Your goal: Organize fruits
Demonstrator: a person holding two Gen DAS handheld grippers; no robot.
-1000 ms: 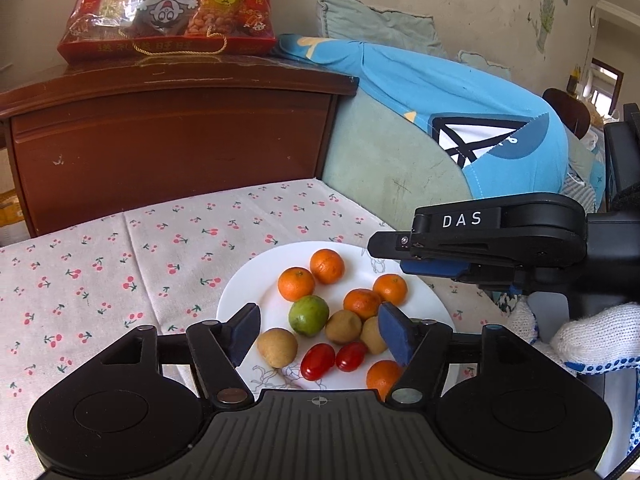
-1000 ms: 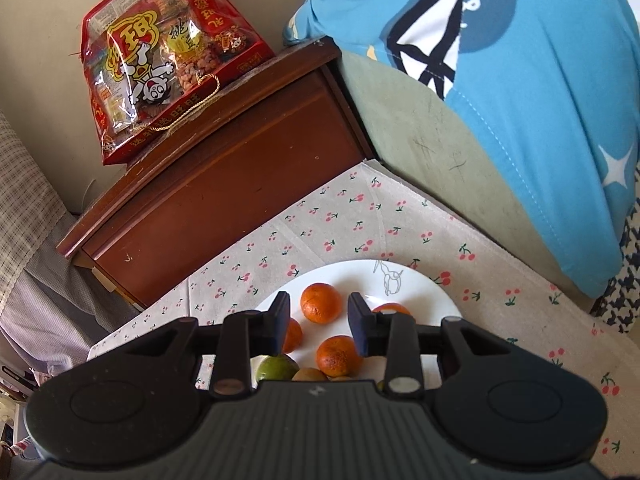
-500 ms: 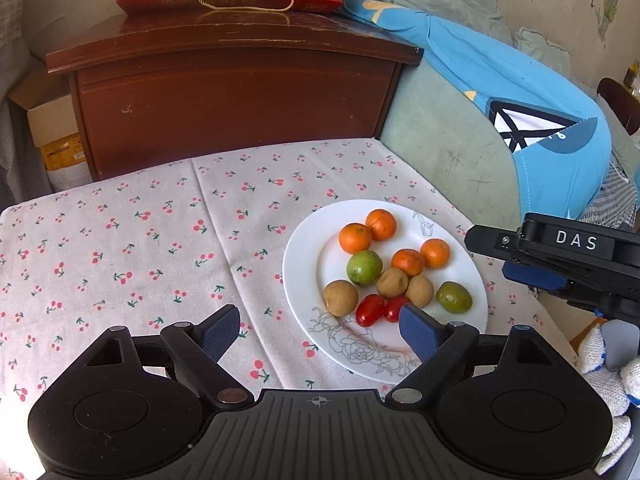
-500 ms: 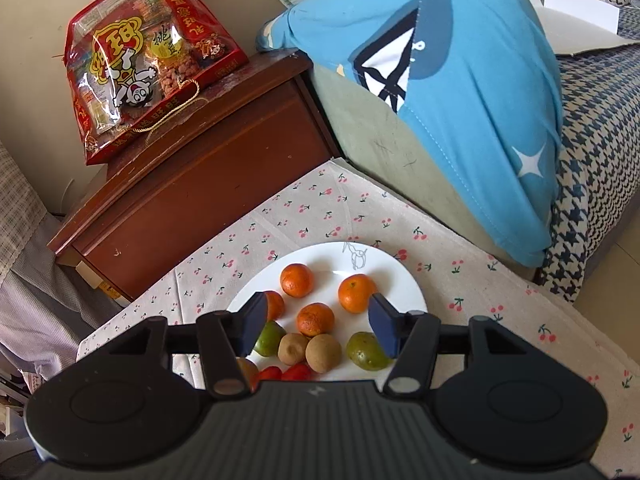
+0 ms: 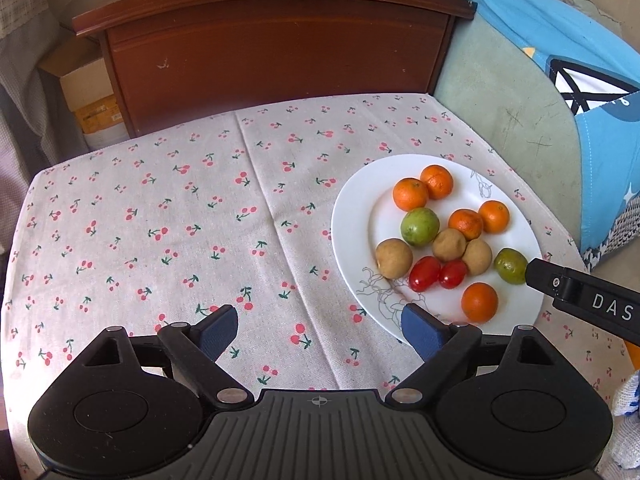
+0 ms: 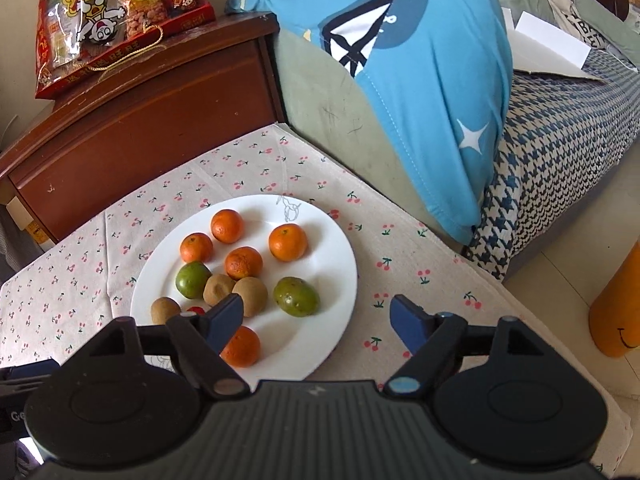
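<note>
A white plate (image 5: 352, 216) (image 6: 340, 264) on the cherry-print tablecloth holds several oranges (image 5: 410, 194) (image 6: 288, 244), two green fruits (image 5: 420, 226) (image 6: 296, 296), three brown fruits (image 5: 394, 258) (image 6: 250, 290) and two red cherry tomatoes (image 5: 424, 274). My left gripper (image 5: 320, 330) is open and empty above the cloth, left of the plate's near edge. My right gripper (image 6: 316, 318) is open and empty above the plate's near right part; its body shows in the left wrist view (image 5: 584, 300) beside the plate.
A brown wooden cabinet (image 5: 272, 40) (image 6: 132, 108) stands behind the table, with a red snack bag (image 6: 116, 20) on top. A bed with a blue cushion (image 6: 408, 80) is on the right. An orange cylinder (image 6: 618, 304) stands on the floor at right.
Both grippers pulled back and up from the plate and opened wider. A second green fruit and a lone orange now lie on the plate's near right side.
</note>
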